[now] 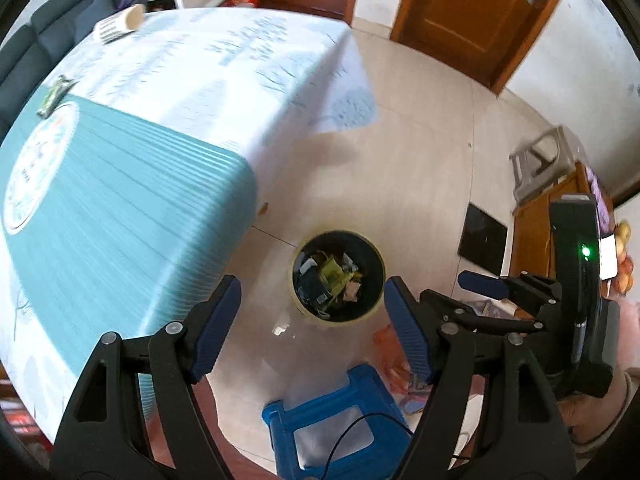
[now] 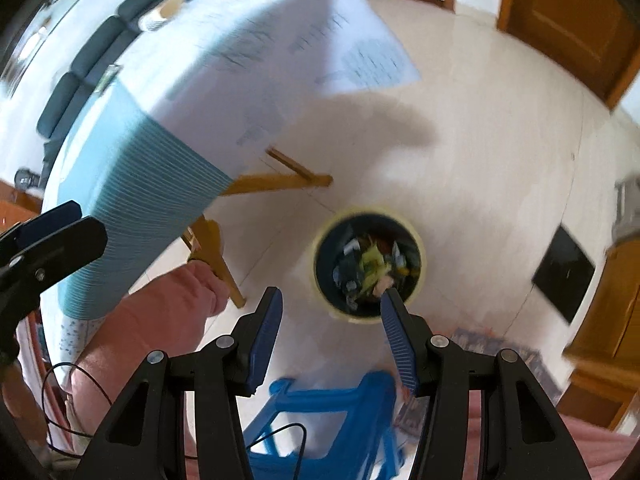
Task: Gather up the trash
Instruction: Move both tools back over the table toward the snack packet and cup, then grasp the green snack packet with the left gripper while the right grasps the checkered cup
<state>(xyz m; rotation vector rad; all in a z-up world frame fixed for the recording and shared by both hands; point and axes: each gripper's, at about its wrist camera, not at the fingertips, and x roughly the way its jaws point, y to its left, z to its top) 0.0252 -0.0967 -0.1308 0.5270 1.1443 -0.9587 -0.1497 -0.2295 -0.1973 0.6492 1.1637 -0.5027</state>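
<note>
A round bin [image 1: 336,319] with a pale rim stands on the tiled floor beside the table, holding crumpled wrappers [image 1: 334,276]. My left gripper [image 1: 312,320] hangs high above it, open, with nothing between its blue pads. My right gripper [image 2: 332,332] is also open and empty, above the near side of the bin [image 2: 360,210]. Each gripper shows at the edge of the other's view: the right gripper [image 1: 492,292] and the left gripper [image 2: 52,232]. On the table's cloth [image 1: 132,200] lie a green wrapper [image 1: 56,94] and a tipped paper cup [image 1: 120,24].
A blue plastic stool [image 1: 332,412] stands right under the grippers, with an orange bag [image 1: 388,344] beside it. A black mat [image 1: 482,242], a wooden cabinet [image 1: 536,232] and a grey stool [image 1: 540,160] line the right. A person's pink sleeve [image 2: 160,320] is near the table leg [image 2: 224,276].
</note>
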